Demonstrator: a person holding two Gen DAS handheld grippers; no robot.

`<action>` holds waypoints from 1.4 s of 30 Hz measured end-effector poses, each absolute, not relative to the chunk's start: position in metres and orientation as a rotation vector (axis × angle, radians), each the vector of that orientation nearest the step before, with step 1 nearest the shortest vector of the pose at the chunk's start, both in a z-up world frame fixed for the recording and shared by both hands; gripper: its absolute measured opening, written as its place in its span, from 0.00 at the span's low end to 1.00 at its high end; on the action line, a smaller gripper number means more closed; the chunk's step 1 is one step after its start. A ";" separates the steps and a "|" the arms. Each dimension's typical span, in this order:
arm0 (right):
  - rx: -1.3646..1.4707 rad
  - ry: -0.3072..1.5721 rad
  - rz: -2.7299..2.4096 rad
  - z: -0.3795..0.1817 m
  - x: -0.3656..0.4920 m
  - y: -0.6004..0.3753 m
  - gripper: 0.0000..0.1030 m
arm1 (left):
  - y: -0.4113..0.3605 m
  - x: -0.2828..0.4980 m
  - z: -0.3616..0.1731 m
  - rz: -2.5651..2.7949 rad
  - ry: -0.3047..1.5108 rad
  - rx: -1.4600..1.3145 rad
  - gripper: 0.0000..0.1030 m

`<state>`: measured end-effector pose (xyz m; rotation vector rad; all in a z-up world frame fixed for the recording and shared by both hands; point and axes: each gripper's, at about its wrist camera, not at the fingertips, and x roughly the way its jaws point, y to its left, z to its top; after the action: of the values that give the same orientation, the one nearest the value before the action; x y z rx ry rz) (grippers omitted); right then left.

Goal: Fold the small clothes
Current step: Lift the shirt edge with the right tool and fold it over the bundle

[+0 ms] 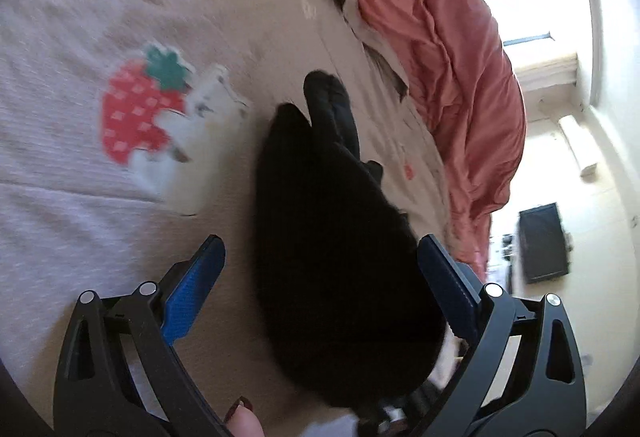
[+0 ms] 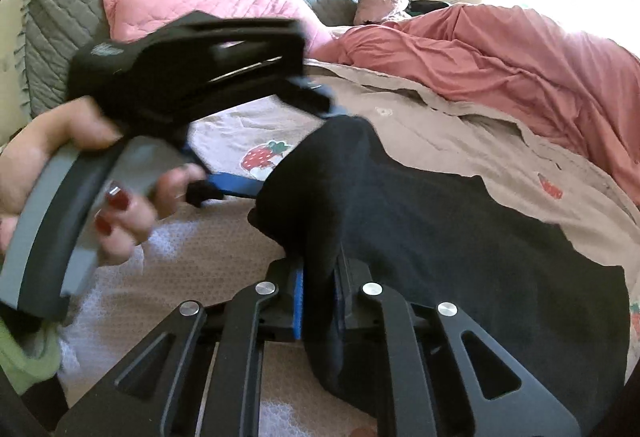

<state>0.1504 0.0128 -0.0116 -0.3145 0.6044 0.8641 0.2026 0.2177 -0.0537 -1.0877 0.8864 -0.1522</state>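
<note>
the black garment (image 2: 420,221) lies on the bed (image 2: 460,125), spread over a beige cover with a strawberry print (image 1: 140,113), and one bunched edge of it rises up into the right gripper (image 2: 320,301), whose blue-padded fingers (image 2: 297,301) are pressed together on the cloth. the left gripper (image 1: 320,277) hangs over the same garment with its fingers (image 1: 196,289) spread wide on either side of the dark fabric and gripping nothing; in the right wrist view it sits blurred near the raised fold, held by the left hand (image 2: 120,197) with red nails. the step in hand looks like the start of a fold: one edge is pinched and lifted, the second hold is not yet taken. the next move likely calls for the left fingers to settle on a matching edge or corner and close there, so both holds can carry the cloth over evenly. since the fabric is soft and dark, its true edges are hard to read, and a grip through several layers could drag the whole piece. a red duvet (image 1: 440,49) lies crumpled at the far side, well apart from the work.
</note>
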 end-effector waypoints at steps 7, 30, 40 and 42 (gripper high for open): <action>-0.328 0.624 0.884 -0.016 0.147 0.017 0.10 | 0.218 0.215 -0.063 -0.162 0.897 -1.188 0.88; 0.024 0.468 0.798 0.046 0.149 -0.099 0.07 | 0.094 0.245 0.061 -0.180 0.909 -0.764 0.14; 0.270 0.510 0.684 0.041 0.162 -0.221 0.07 | -0.033 0.278 0.073 -0.223 0.998 -0.591 0.14; 0.304 0.541 0.666 0.030 0.163 -0.236 0.07 | -0.053 0.283 0.065 -0.216 1.024 -0.546 0.14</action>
<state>0.1634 -0.2357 0.0301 0.3038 0.5412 0.6661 0.2826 -0.0535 0.0651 -0.5461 1.0244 -0.2158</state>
